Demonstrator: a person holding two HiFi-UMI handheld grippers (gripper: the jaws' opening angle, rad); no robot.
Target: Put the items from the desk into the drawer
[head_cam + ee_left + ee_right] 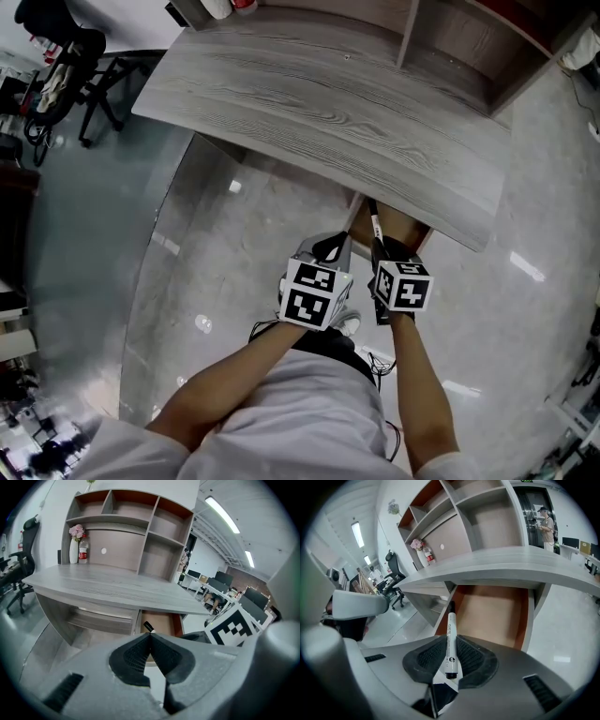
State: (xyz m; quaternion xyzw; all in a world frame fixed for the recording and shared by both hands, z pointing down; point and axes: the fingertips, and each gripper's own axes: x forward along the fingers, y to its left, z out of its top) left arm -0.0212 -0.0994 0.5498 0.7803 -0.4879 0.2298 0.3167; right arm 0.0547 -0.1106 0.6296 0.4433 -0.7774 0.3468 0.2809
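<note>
Pale grey wood-grain table (328, 103), brown-lined open drawer (497, 611) below. Holding white black-capped marker pen (451, 634) clamped in fingers of right gripper (451, 656) at drawer's front (left gripper (151, 641) closed, empty). Mid-placement; next, probably: lower in, release.

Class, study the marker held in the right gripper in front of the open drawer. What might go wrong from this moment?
1. The right gripper holds the marker by its rear half, so the capped end juts out; it might pivot or slip.
2. The tip points near the drawer's left wall; released there, it may hit the wall and fall outside.
3. The desk top overhangs the drawer, so reaching deeper could knock the gripper against it.
</note>
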